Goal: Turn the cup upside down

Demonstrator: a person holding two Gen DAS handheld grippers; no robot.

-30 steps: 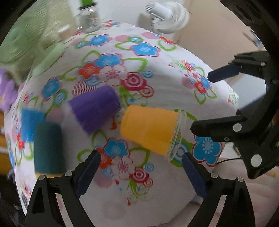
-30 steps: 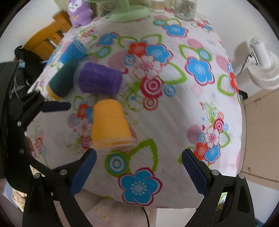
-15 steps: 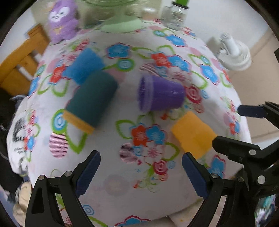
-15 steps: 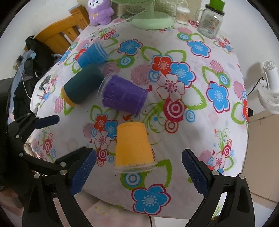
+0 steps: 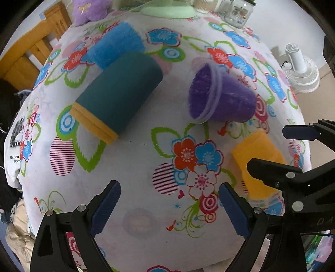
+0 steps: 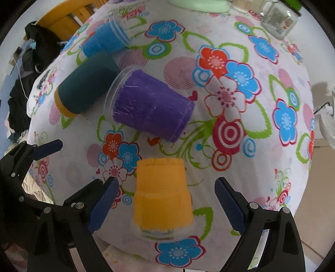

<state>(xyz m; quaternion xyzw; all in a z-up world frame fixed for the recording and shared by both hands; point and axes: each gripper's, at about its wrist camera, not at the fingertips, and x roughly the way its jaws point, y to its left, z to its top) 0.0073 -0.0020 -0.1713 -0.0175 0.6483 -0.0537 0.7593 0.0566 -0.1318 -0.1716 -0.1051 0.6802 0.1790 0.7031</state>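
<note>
Several felt-wrapped cups lie on their sides on a floral tablecloth. An orange cup (image 6: 162,196) lies near the front edge, rim toward me, between the open fingers of my right gripper (image 6: 167,206). It also shows in the left wrist view (image 5: 256,161), partly behind the right gripper (image 5: 293,159). A purple cup (image 6: 150,108) (image 5: 222,98) lies behind it. A teal cup (image 5: 117,94) (image 6: 83,87) and a blue cup (image 5: 117,48) (image 6: 104,39) lie further left. My left gripper (image 5: 169,206) is open and empty over bare cloth.
A glass jar (image 6: 279,19) (image 5: 237,11) and a green fan base (image 5: 165,10) stand at the table's far side. A purple plush toy (image 5: 90,10) and a wooden chair (image 5: 27,52) are at the far left. A white floor fan (image 5: 301,73) stands off the right edge.
The right gripper has moved down and forward, so the orange cup now sits between its fingers. The left gripper has swung left and closer to the table. The cups have not moved.
</note>
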